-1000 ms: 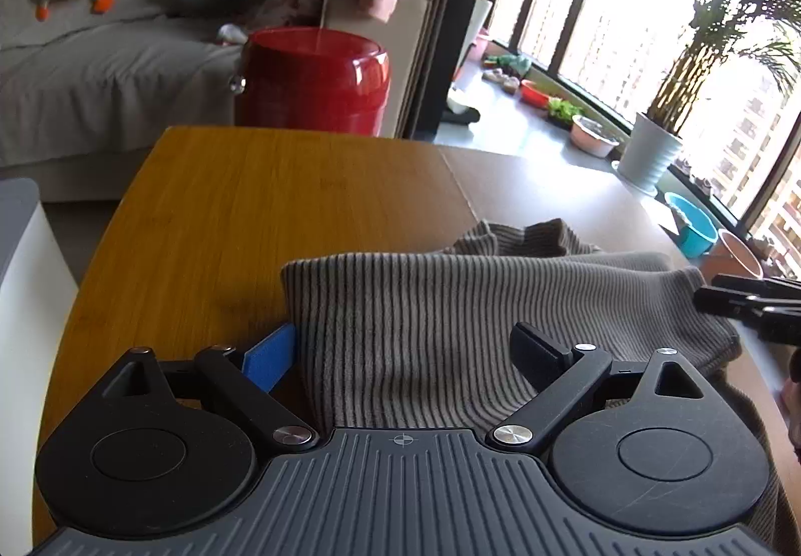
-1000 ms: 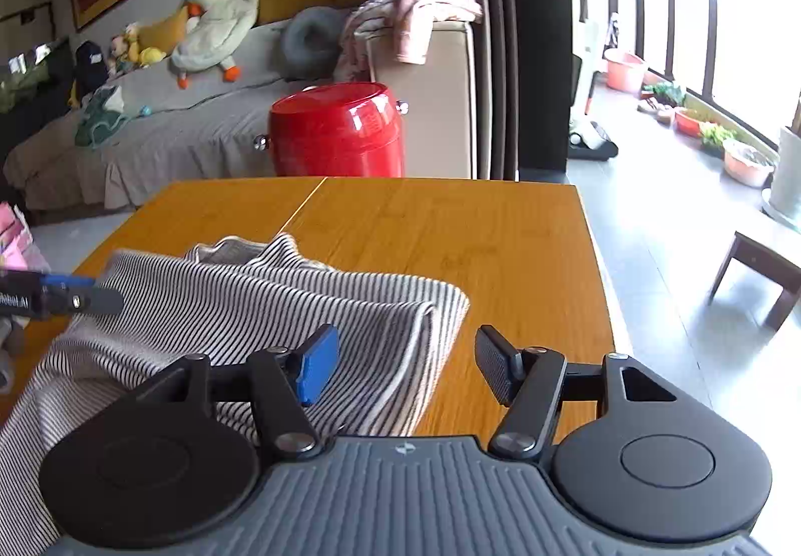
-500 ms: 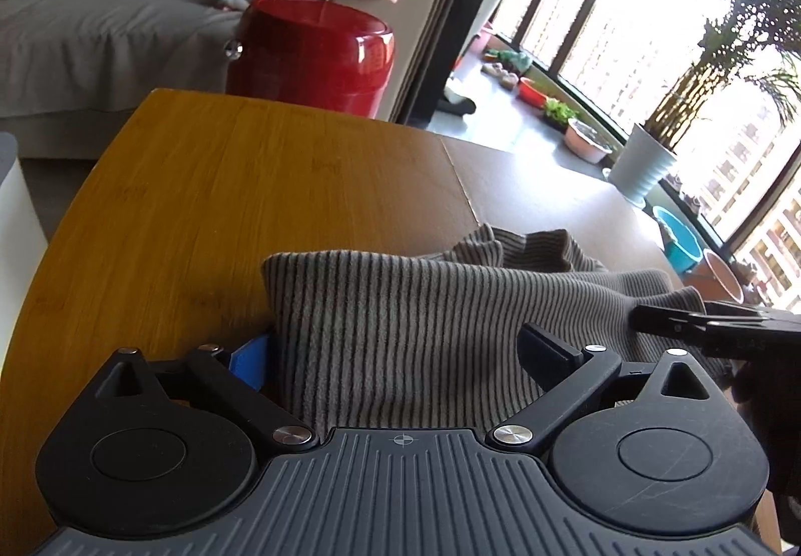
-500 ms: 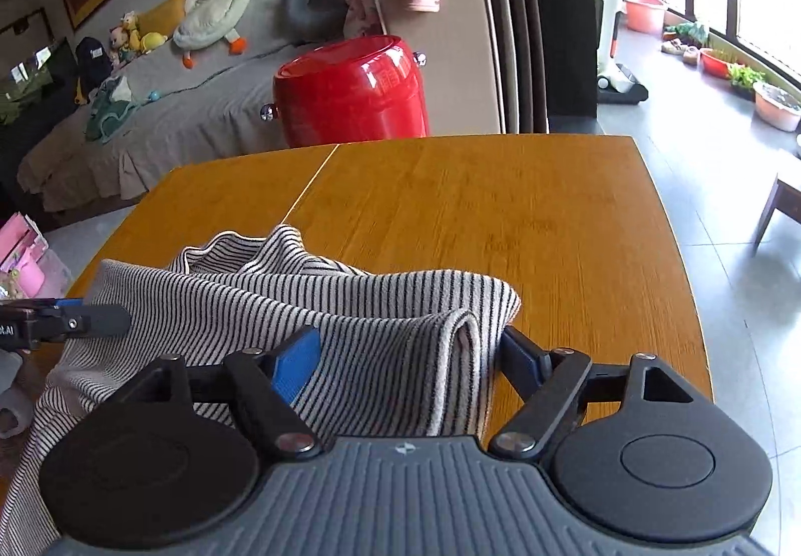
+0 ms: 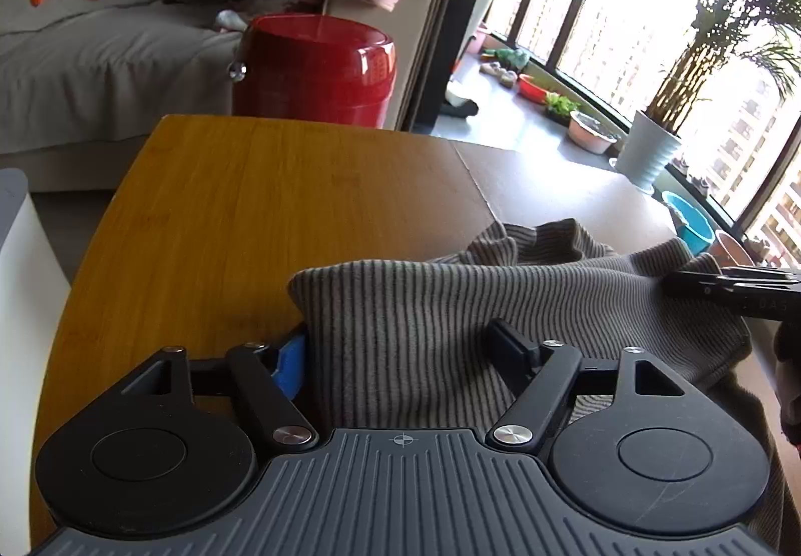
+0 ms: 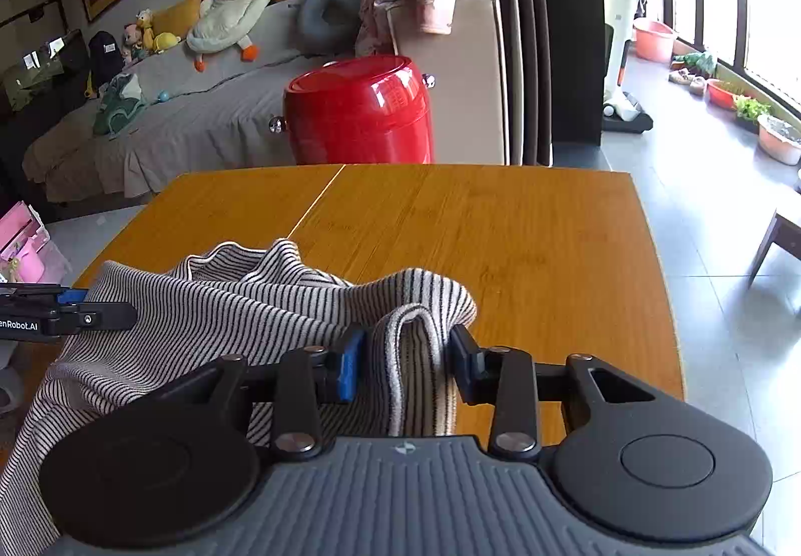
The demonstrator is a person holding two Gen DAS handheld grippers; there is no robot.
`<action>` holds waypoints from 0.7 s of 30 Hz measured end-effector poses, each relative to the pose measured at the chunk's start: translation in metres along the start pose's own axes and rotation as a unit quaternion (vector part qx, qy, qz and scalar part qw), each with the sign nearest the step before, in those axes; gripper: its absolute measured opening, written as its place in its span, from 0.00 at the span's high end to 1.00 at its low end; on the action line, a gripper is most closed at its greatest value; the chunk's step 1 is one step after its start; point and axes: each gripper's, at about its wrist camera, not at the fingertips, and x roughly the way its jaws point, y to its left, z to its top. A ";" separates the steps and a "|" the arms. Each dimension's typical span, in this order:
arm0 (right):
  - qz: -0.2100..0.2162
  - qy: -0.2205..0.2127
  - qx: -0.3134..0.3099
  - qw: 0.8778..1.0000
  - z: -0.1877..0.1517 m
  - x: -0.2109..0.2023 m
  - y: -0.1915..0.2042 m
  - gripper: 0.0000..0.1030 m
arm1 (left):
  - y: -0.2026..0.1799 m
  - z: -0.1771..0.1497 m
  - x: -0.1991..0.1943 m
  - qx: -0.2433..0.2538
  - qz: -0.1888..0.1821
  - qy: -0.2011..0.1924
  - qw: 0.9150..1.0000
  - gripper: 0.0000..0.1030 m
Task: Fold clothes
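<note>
The black-and-white striped knit garment (image 6: 210,321) lies bunched on the orange-brown wooden counter (image 6: 525,230), draped between the two tools. The right gripper (image 6: 408,361) has its fingers closed in on a folded corner of the cloth, blue pad and black pad pressing a thick roll between them. The left gripper (image 5: 395,351) sits spread wide, with the fabric's edge lying between its fingers, the blue pad just outside the hem. Beyond both fingertips stands a glossy red barrel-shaped stool (image 5: 315,65).
</note>
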 end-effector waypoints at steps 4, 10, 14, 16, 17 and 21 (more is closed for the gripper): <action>-0.079 -0.018 -0.042 0.996 0.003 -0.020 -0.003 0.69 | 0.006 0.007 -0.011 -0.010 -0.013 -0.008 1.000 0.36; 0.028 -0.040 0.009 0.999 0.008 -0.046 0.005 0.69 | 0.007 0.014 -0.024 -0.018 -0.040 -0.014 0.999 0.34; 0.032 0.013 -0.065 0.997 -0.013 -0.024 0.035 0.64 | -0.029 -0.004 -0.009 0.068 -0.007 -0.003 0.998 0.31; 0.014 0.012 -0.085 0.996 -0.016 -0.023 0.035 0.64 | -0.037 -0.011 -0.009 0.119 0.042 -0.008 0.992 0.31; 0.009 0.009 -0.090 0.996 -0.017 -0.025 0.034 0.64 | -0.035 -0.011 -0.011 0.122 0.050 -0.009 0.991 0.29; 0.012 0.007 -0.051 0.999 -0.012 -0.014 0.017 0.43 | -0.006 -0.002 -0.021 0.048 0.031 -0.002 0.998 0.16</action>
